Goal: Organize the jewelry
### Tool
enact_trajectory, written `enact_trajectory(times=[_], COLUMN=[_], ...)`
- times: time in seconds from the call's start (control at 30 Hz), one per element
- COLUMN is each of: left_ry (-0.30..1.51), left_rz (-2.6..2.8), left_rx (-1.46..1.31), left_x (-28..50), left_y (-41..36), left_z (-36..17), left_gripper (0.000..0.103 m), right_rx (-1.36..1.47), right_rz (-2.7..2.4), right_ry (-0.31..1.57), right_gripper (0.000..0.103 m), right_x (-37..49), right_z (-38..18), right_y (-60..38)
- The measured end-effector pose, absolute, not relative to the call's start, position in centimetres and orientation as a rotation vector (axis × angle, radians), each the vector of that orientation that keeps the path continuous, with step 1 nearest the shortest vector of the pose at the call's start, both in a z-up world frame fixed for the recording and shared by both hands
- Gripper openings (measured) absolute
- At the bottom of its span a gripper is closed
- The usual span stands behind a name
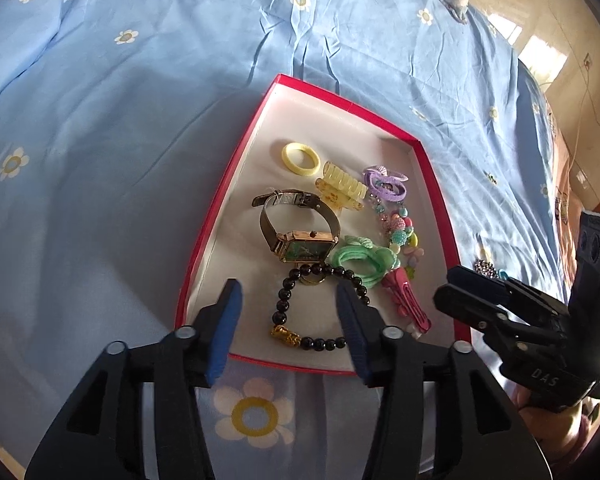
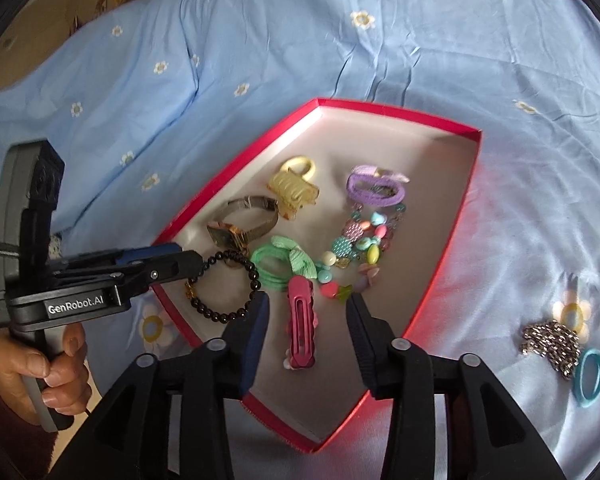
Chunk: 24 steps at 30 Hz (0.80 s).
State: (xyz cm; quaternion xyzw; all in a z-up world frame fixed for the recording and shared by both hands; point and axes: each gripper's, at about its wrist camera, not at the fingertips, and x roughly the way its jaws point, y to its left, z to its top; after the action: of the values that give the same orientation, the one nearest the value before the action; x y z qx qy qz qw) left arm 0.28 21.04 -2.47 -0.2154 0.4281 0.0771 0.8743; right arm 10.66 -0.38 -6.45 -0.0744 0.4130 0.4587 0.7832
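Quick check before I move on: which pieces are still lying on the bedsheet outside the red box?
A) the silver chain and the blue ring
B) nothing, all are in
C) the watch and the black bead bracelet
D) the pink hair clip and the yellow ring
A: the silver chain and the blue ring lie on the bedsheet, right of the red box.
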Motion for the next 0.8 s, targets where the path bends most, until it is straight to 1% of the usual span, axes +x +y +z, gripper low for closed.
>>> enact_trajectory(times=[0.1, 0.2, 0.27, 0.33, 0.4, 0.43, 0.57, 0.8], left_ry=[0.879, 0.861, 0.851, 0.842, 0.836, 0.835, 0.824, 0.819], left_rz=[0.17, 0.172, 0.176, 0.176, 0.175, 0.18, 0.177, 0.202], left_rx=[-0.459, -0.448, -0.436, -0.433, -0.432, -0.434, -0.444, -0.457], left_x=[-0.3, -0.9, -1.3, -1.7, -2.1, -2.3, -3.2, -5.4], left_y=[20.8, 20.3, 19.9, 19.6, 19.3, 19.3, 19.0, 18.7], left_z=[-2.2, -1.9, -1.6, -1.4, -1.2, -1.1, -1.2, -1.4], left_gripper=[0.063, 0.067, 0.069, 0.072, 0.078, 0.08, 0.082, 0.087], right_rx=[-0.1, -0.062, -0.035, -0.016, -0.008, -0.008, -0.027, -0.002], right_rz=[0.98, 0.97, 0.965, 0.961, 0.961, 0.958, 0.938, 0.936], right_ry=[0.864, 0.834, 0.816, 0.803, 0.797, 0.795, 0.768, 0.757], right_gripper=[0.052, 0.053, 0.059, 0.068, 0.071, 0.073, 0.075, 0.084], right_x=[10.4, 9.7, 9.3, 8.8, 8.5, 8.2, 7.5, 6.5], right_z=[-5.9, -5.5, -5.4, -5.3, -5.4, -5.4, -5.2, -5.2], right_y=[-1.8, -3.0, -3.7, -4.2, -4.5, -4.7, -5.0, -5.9])
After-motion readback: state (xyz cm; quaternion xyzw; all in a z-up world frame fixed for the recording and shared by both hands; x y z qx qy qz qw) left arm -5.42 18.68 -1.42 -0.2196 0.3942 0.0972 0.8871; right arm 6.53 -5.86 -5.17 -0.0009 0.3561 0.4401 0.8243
